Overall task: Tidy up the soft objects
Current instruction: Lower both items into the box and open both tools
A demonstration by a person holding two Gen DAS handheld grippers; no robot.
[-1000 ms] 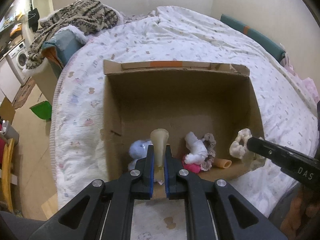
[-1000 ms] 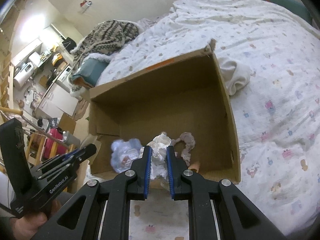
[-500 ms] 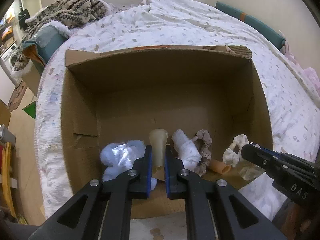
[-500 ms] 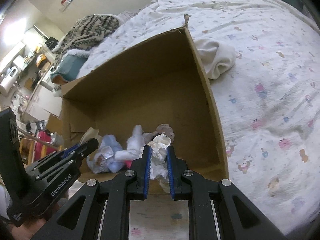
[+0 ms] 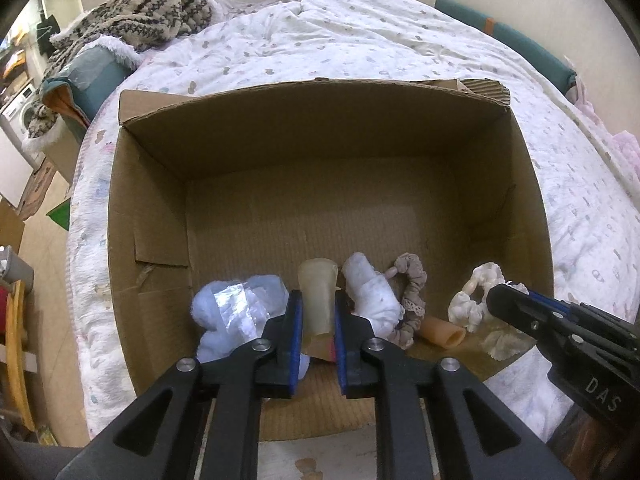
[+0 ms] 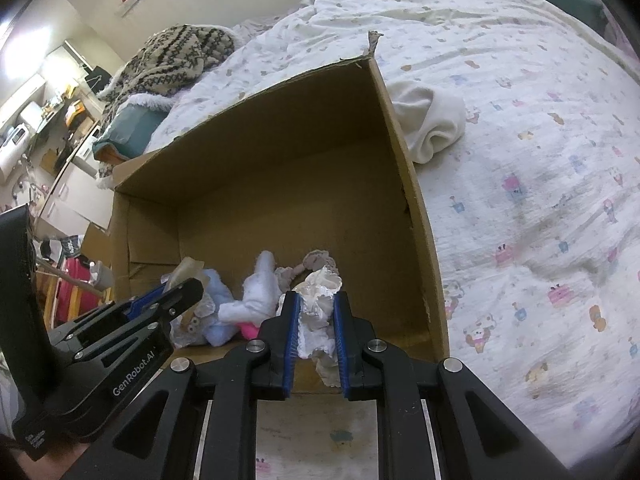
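A cardboard box point(image 5: 152, 184) sits open on a bed with a printed quilt point(image 5: 360, 44), and both grippers hang over its near edge, each holding something. The left gripper point(image 5: 316, 332) has its blue-padded fingers closed narrowly on a pale, translucent tube point(image 5: 317, 300) (soft-looking, flared at the top), which stands upright between the pads above the box floor. The right gripper point(image 6: 316, 332) has its fingers pinched on a crumpled cream scrunchie point(image 6: 318, 312), whose frilly folds bulge out above and below the pads.

Along the near wall inside the box lie the other soft things: a light blue plush toy point(image 5: 232, 316) partly wrapped in clear plastic at the left, a rolled white sock point(image 5: 370, 296) just right of the tube, a beige scrunchie point(image 5: 412, 300) touching the sock, and a small peach-coloured tube point(image 5: 442, 334) lying on its side beside it. A bit of pink point(image 6: 250, 330) shows under the sock in the right wrist view.

Outside the box, a rolled white cloth point(image 6: 428, 120) rests on the quilt against the box's right wall. A patterned knit blanket point(image 5: 140, 12) is heaped at the far left corner of the bed.
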